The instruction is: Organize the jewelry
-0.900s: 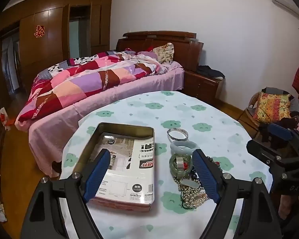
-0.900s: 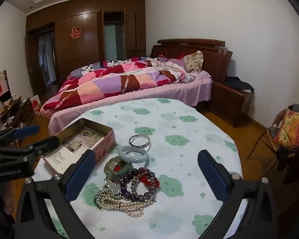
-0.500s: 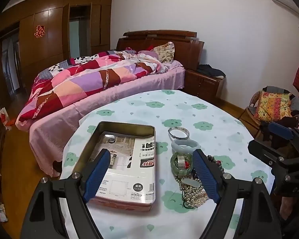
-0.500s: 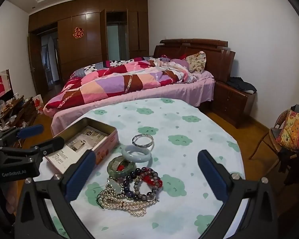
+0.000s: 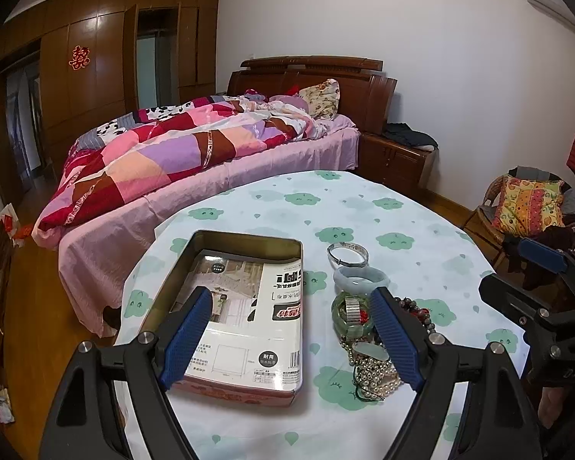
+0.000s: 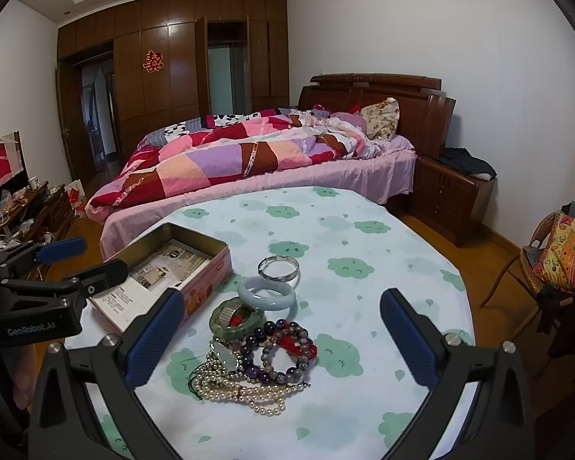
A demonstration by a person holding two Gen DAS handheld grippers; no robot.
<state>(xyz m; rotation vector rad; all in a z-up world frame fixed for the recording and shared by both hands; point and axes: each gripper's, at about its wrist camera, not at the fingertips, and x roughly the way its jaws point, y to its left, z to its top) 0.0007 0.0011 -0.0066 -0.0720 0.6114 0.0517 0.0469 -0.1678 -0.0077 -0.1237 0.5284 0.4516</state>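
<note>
An open tin box with a printed paper inside sits on the table's left. To its right lies jewelry: a silver bangle, a pale jade bangle, a green bangle with a watch band, bead bracelets and a pearl necklace. My left gripper is open and empty, over the box's near right edge. My right gripper is open and empty, above the jewelry pile.
The round table has a white cloth with green clouds. A bed stands behind it, a nightstand at right, a chair with a cushion at far right. The other gripper shows at each view's side.
Both views have shifted slightly; the table and jewelry sit a little lower and farther in the frames. Both grippers stay open and nothing on the table has moved.
</note>
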